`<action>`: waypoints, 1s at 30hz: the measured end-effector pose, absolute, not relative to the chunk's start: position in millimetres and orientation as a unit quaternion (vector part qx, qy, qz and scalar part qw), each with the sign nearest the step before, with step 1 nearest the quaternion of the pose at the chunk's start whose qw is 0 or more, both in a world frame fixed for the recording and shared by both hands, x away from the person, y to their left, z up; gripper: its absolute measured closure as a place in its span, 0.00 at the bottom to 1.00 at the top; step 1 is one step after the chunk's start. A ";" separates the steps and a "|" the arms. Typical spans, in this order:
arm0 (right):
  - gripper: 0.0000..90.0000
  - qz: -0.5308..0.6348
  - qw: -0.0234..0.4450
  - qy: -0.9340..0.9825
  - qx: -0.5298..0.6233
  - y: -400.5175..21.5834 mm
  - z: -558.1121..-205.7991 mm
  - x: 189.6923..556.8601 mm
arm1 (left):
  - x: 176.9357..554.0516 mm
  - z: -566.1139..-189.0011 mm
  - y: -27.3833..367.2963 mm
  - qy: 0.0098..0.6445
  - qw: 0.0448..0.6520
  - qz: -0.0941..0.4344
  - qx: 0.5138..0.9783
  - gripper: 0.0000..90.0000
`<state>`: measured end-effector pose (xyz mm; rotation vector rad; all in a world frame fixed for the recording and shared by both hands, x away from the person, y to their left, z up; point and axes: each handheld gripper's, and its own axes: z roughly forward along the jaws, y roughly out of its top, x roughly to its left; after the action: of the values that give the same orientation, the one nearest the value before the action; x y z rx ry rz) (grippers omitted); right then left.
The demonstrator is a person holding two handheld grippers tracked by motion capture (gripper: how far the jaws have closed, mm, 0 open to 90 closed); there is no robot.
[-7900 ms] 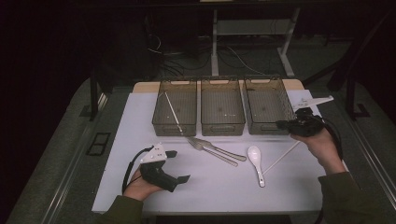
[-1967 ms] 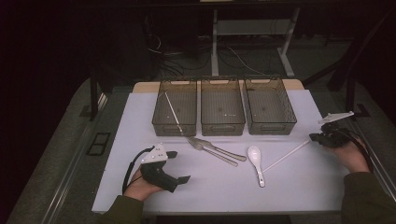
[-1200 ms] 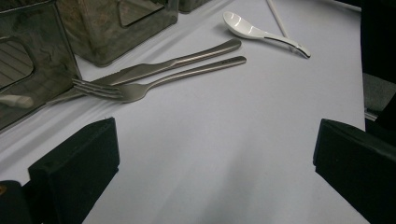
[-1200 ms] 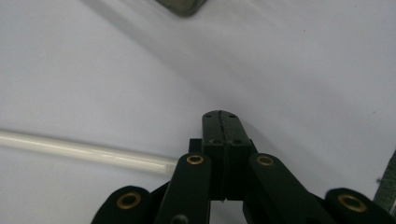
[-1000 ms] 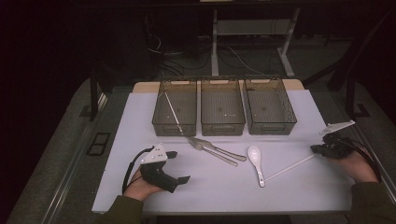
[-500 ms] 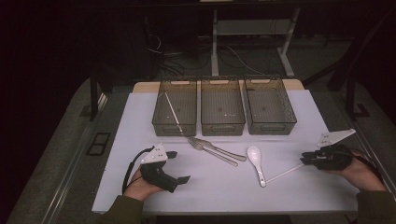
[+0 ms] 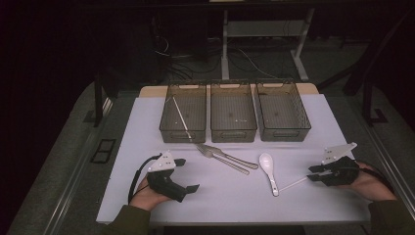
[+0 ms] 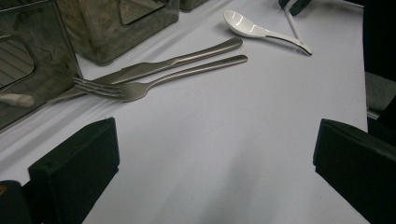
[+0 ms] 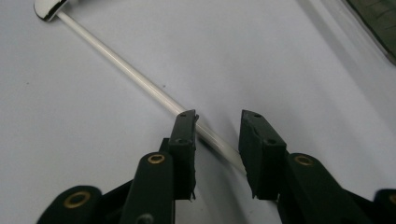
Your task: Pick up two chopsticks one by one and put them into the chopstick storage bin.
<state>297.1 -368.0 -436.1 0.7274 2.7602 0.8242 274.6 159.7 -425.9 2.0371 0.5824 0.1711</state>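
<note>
right gripper (image 9: pixel 217 126): jaws just opened, straddling white chopstick (image 9: pixel 140 81), not pinching | chopstick: likely light, stiff, slick, rolls; grip near its end | left gripper (image 8: pixel 212 154): wide open, empty

you have three wire bins (image 7: pixel 233 111) in a row at the back of the table (image 7: pixel 147 147). in front of them lie one fork (image 7: pixel 218 157) and one knife (image 7: pixel 230 155) (side by side), one white spoon (image 7: pixel 268 166), and two white chopsticks: one (image 7: pixel 293 183) on the table, one (image 7: pixel 180 116) in the left bin.
</note>
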 end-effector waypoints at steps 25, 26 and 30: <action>0.81 0.167 0.027 0.978 0.121 -340.1 -422.5 313.2 | 275.3 -426.3 160.0 0.242 0.487 0.070 0.836 0.00; 0.81 0.158 0.028 0.980 0.116 -338.2 -421.6 312.9 | 275.4 -426.3 160.0 0.242 0.486 0.071 0.837 0.00; 0.81 0.135 0.023 0.986 0.096 -332.0 -420.4 309.6 | 274.9 -426.2 159.7 0.240 0.486 0.071 0.837 0.00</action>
<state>309.6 -332.0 -420.4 0.2967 3.0535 0.4195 274.9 159.7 -426.2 2.0362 0.5847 0.1720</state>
